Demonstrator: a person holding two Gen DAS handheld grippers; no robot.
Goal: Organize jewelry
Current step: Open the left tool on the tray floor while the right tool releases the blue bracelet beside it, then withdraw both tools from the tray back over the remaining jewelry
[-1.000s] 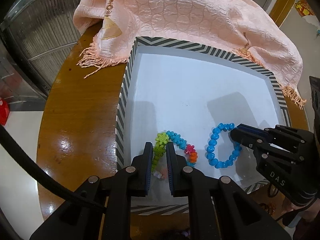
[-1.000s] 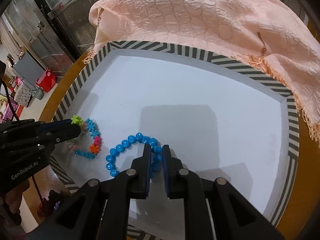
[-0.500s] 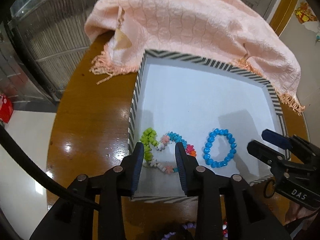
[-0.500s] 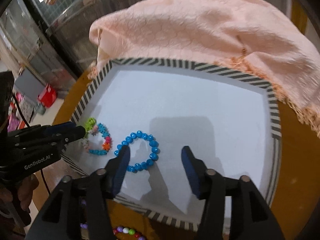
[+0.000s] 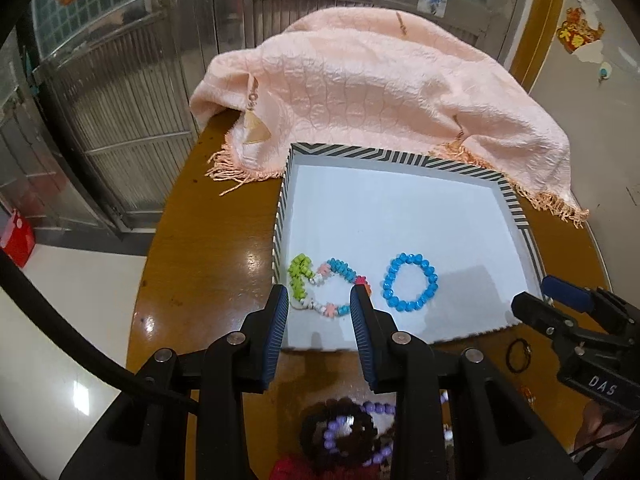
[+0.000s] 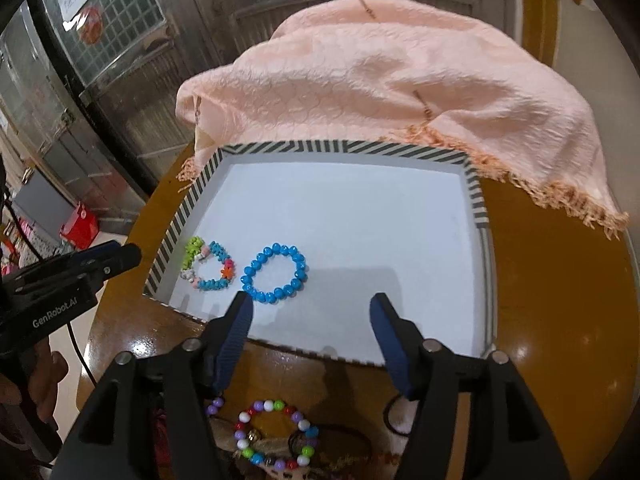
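Observation:
A white tray with a striped rim (image 5: 400,156) (image 6: 344,148) lies on the round wooden table. Inside it, near the front left corner, rest a multicoloured bead bracelet (image 5: 324,286) (image 6: 208,266) and a blue bead bracelet (image 5: 410,282) (image 6: 276,274). My left gripper (image 5: 319,300) hangs open above the tray's near edge, holding nothing. My right gripper (image 6: 311,308) is above the same edge with its jaws opening, nothing between them. Each gripper shows in the other's view: the right gripper (image 5: 536,300) at the tray's right, the left gripper (image 6: 124,258) at its left.
A peach fringed cloth (image 5: 372,96) (image 6: 400,88) covers the table's far side and overlaps the tray's back rim. More loose bracelets lie on the table in front of the tray: purple and dark beads (image 5: 344,432), a mixed-colour bead ring (image 6: 276,432), a black hair tie (image 5: 519,354).
Both grippers let go of their bracelets inside the tray, opened, and pulled up and back toward the near edge. The two bracelets stay lying in the tray.

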